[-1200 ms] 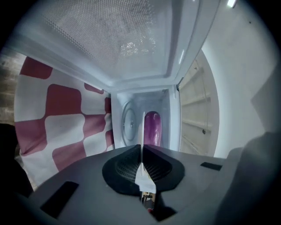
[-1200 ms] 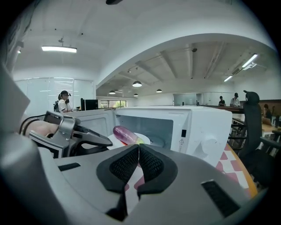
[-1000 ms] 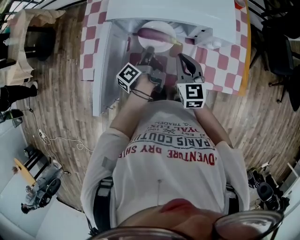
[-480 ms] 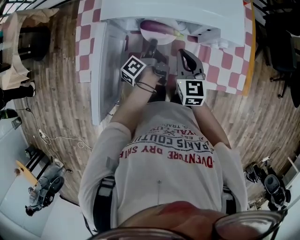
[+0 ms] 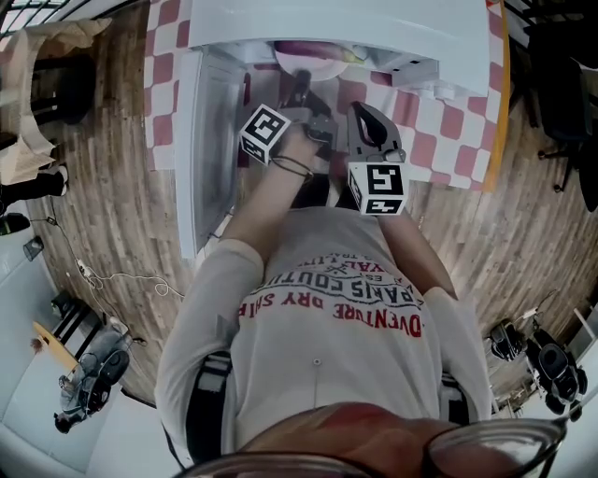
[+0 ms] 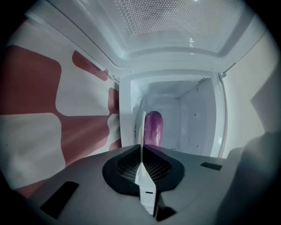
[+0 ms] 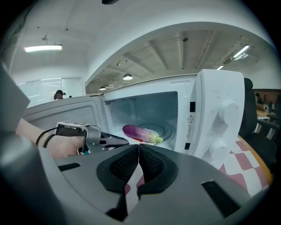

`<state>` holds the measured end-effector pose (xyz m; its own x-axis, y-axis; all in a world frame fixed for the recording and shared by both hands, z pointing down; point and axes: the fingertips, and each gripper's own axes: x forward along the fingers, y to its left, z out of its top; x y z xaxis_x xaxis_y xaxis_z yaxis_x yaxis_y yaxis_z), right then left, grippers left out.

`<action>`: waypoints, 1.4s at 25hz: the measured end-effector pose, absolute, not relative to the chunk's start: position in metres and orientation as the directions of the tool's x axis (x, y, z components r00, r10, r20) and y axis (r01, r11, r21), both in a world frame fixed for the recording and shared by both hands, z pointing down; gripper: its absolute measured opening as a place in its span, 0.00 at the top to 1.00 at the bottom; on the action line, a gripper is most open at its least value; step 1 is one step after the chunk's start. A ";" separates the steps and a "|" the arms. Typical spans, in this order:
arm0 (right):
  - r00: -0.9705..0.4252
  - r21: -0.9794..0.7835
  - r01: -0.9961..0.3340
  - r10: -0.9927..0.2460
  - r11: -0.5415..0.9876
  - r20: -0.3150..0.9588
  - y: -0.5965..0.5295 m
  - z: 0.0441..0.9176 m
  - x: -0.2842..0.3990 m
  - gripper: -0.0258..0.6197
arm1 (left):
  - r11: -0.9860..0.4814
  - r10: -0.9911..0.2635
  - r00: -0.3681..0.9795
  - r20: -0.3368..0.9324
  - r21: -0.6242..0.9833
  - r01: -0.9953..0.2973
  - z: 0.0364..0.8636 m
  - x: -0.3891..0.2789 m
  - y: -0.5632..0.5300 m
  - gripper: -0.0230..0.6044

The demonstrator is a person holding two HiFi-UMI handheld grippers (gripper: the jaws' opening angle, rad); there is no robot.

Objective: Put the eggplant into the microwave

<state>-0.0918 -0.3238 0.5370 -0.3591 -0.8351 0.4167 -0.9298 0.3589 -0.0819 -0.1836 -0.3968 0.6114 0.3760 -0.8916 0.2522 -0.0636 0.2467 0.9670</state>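
A purple eggplant (image 7: 139,132) lies on a white plate (image 7: 160,128) inside the open white microwave (image 7: 215,110). In the head view the microwave's top (image 5: 374,28) hides most of the eggplant (image 5: 301,49) and plate (image 5: 313,67). My left gripper (image 5: 301,91) reaches into the oven's mouth. It is shut on the plate's near rim, which shows edge-on between its pads (image 6: 141,151), with the eggplant (image 6: 153,127) just beyond. My right gripper (image 7: 138,149) is shut with nothing in it, held in front of the microwave to the right of the left gripper (image 7: 107,140).
The microwave door (image 5: 210,140) stands swung open on the left. A red-and-white checked cloth (image 5: 448,121) covers the table under the microwave. The control knobs (image 7: 226,112) are on the right front. Wooden floor surrounds the table, and dark chairs (image 5: 561,103) stand at the right.
The left gripper has pushed the plate and eggplant deeper into the microwave, so its top now covers most of them. Both grippers have sunk a little.
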 end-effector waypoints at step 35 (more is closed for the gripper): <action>-0.358 -0.144 -0.934 -0.849 0.327 0.389 -0.325 0.532 -0.084 0.92 | 0.266 -0.897 0.342 0.281 0.960 -0.089 0.603 -0.174 -0.427 0.64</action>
